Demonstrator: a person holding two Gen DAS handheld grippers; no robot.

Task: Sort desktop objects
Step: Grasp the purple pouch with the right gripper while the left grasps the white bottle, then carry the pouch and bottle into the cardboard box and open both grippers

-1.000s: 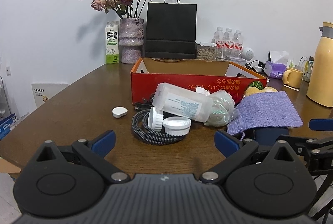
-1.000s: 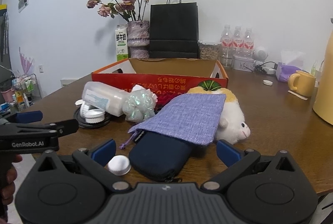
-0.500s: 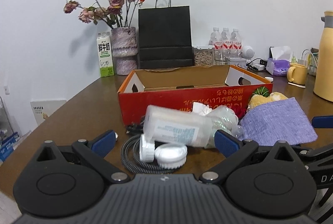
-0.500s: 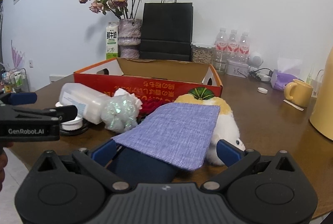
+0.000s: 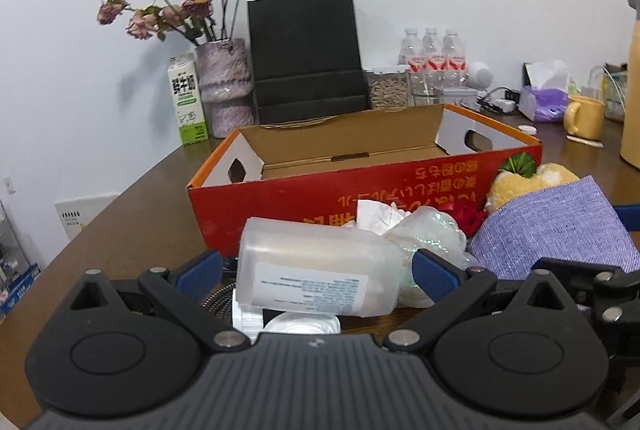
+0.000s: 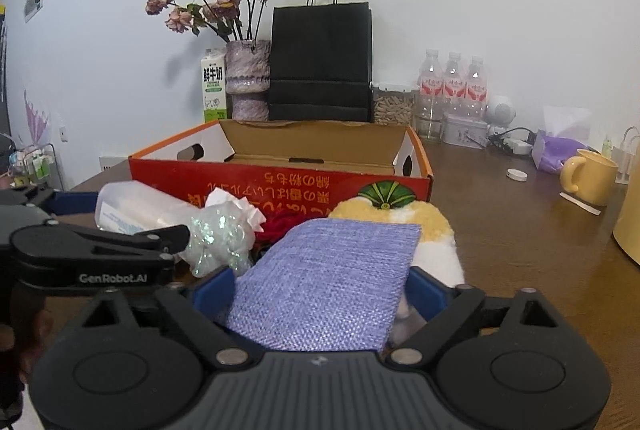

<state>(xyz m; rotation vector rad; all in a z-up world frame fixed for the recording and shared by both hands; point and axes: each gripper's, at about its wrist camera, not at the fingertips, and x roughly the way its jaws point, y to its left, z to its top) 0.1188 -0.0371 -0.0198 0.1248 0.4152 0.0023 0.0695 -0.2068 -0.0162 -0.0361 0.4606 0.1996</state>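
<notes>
Right wrist alone shows loose white cap (image 6: 517,174).

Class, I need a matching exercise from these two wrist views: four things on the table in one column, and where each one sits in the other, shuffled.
1. translucent bottle
2. purple cloth
3. yellow mug
4. milk carton

A. far right of the table
B. between the left gripper's open fingers
C. beside the vase, by the wall
D. between the right gripper's open fingers

Pairs: 1-B, 2-D, 3-A, 4-C
</notes>
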